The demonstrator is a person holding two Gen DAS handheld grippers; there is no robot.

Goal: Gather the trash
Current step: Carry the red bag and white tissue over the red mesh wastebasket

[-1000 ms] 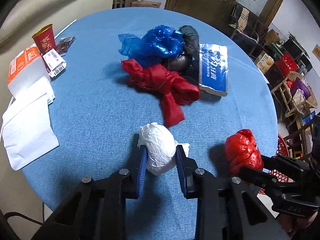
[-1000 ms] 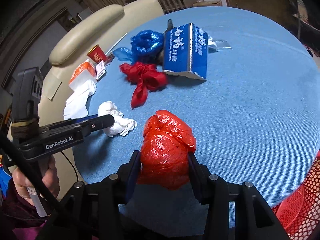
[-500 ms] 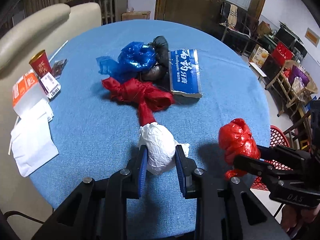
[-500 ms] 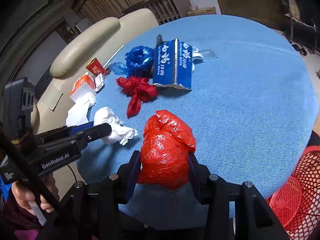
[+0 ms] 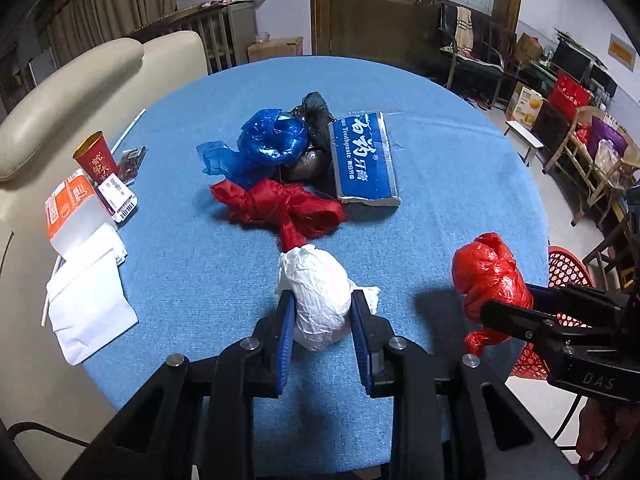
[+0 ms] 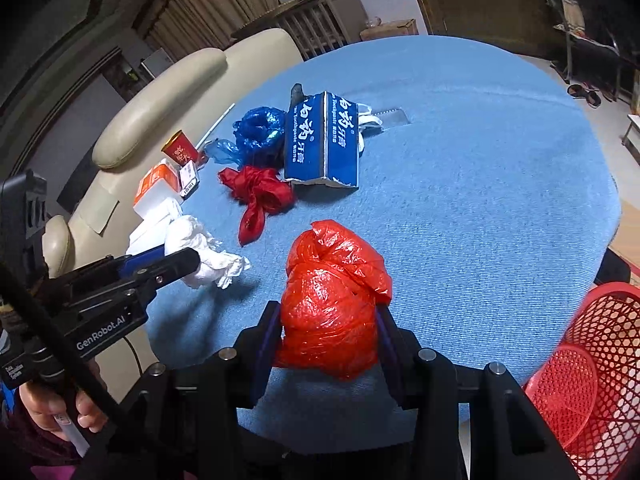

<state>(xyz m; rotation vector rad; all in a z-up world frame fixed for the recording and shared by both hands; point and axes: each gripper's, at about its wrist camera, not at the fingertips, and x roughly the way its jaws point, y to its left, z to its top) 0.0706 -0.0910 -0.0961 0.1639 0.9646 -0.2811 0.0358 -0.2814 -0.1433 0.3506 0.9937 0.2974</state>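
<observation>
My left gripper (image 5: 322, 312) is shut on a crumpled white bag (image 5: 318, 294) and holds it above the near part of the round blue table (image 5: 460, 168). It also shows in the right wrist view (image 6: 208, 256). My right gripper (image 6: 326, 332) is shut on a knotted red plastic bag (image 6: 332, 300), held above the table's near edge; it shows at the right of the left wrist view (image 5: 490, 280). A red mesh basket (image 6: 588, 376) stands on the floor beside the table.
Mid-table lie a red tied bag (image 5: 284, 208), a blue bag (image 5: 268, 144), a dark bag (image 5: 316, 112) and a blue toothpaste box (image 5: 364, 160). At the left are a red cup (image 5: 96, 158), an orange carton (image 5: 70, 208) and white paper (image 5: 88, 304). A beige sofa (image 5: 80, 76) stands behind.
Both grippers have risen and drawn back from the table with their bags still held. The table now looks farther away and the red basket has come further into the right wrist view.
</observation>
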